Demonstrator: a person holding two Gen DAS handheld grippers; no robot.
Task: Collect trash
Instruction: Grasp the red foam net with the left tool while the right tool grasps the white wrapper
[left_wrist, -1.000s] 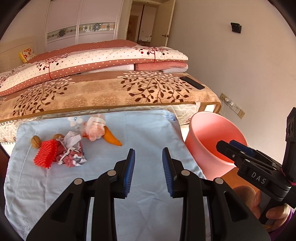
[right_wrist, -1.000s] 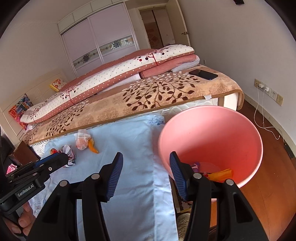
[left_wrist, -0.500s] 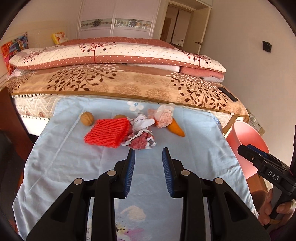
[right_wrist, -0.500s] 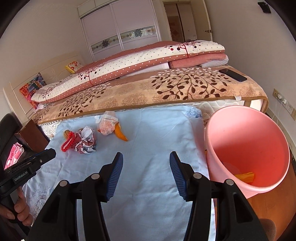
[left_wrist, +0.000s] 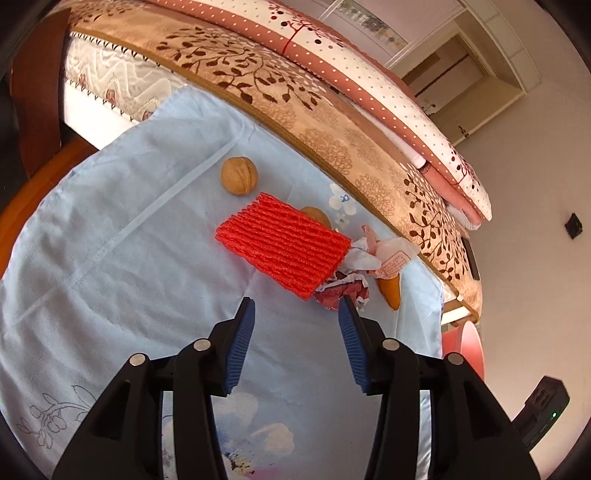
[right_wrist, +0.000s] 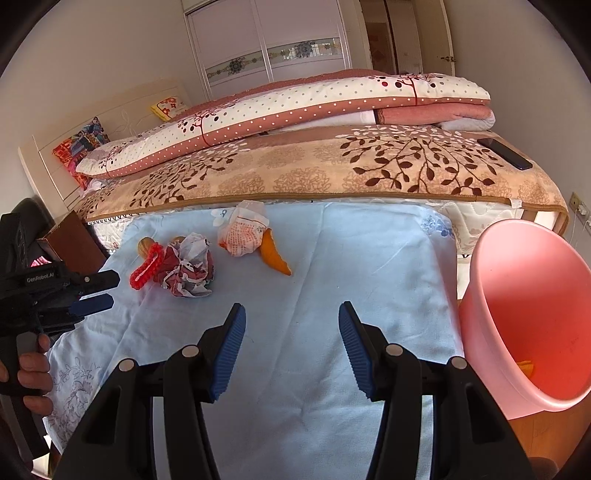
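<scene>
Left wrist view: my left gripper (left_wrist: 295, 310) has jaws just widened, spread wide, nothing between them, poised over blue cloth (left_wrist: 110, 258). Red foam net (left_wrist: 282, 245) just ahead, crumpled wrapper (left_wrist: 345, 290) at its far end by right fingertip. Walnut (left_wrist: 239, 174) beyond net.

Right wrist view: my right gripper (right_wrist: 291, 314) jaws apart, empty, above cloth. Pink bin (right_wrist: 517, 295) at right, orange scrap inside. Orange peel (right_wrist: 275, 253) beside white bag (right_wrist: 242, 232).

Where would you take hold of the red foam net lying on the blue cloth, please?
Probably the near end of the red foam net, left gripper coming from above with open jaws across its width. It lies flat and soft; its far end touches crumpled paper.
</scene>
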